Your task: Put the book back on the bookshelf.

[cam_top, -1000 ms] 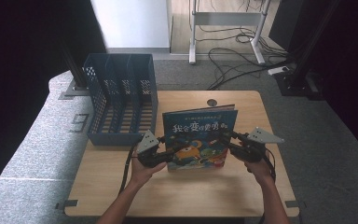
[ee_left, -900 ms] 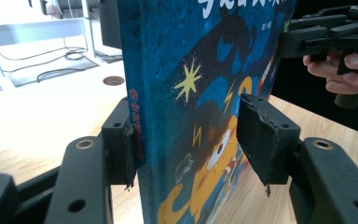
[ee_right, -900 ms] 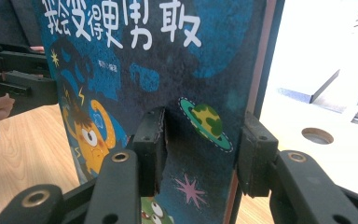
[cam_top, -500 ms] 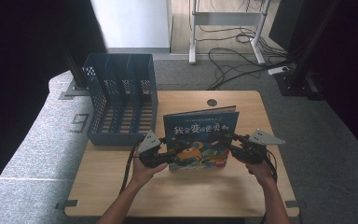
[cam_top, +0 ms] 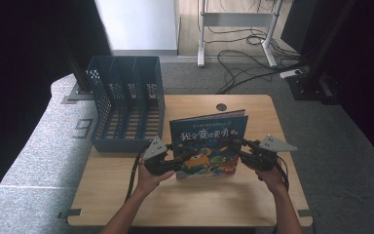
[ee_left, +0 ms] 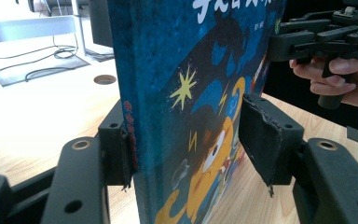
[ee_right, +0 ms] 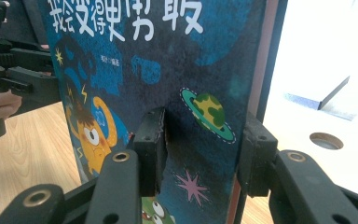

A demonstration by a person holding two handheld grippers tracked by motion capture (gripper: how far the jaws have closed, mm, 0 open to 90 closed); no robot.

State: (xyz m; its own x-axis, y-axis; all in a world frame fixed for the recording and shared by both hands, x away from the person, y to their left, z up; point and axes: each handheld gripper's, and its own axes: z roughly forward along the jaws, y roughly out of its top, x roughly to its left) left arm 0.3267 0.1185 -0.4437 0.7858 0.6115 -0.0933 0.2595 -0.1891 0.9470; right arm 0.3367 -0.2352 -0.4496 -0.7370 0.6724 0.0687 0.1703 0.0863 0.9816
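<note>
Your book (cam_top: 208, 144) stands upright on its bottom edge near the middle of the table (cam_top: 195, 200), cover toward you, just right of the blue file rack (cam_top: 126, 109). The cover is dark blue, with large Chinese characters across the top; in the high view they read roughly 我会变得更勇敢, and your right gripper view shows 变得更勇敢 closer, plus a small line of print below that is too small to read. Red lettering runs down the spine in your left gripper view, blurred.

Your left gripper (cam_top: 171, 163) straddles the spine side: one pad touches the spine, while the other stands off the cover with a gap. Your right gripper (cam_top: 238, 150) sits astride the opposite edge, both pads close against the book; whether they press, you can't tell.

The gripper views show cover art up close: a yellow cartoon face, stars, a ringed planet. The high view shows a round hole (cam_top: 221, 107) in the table behind the book and cables (cam_top: 243, 53) on the floor.
</note>
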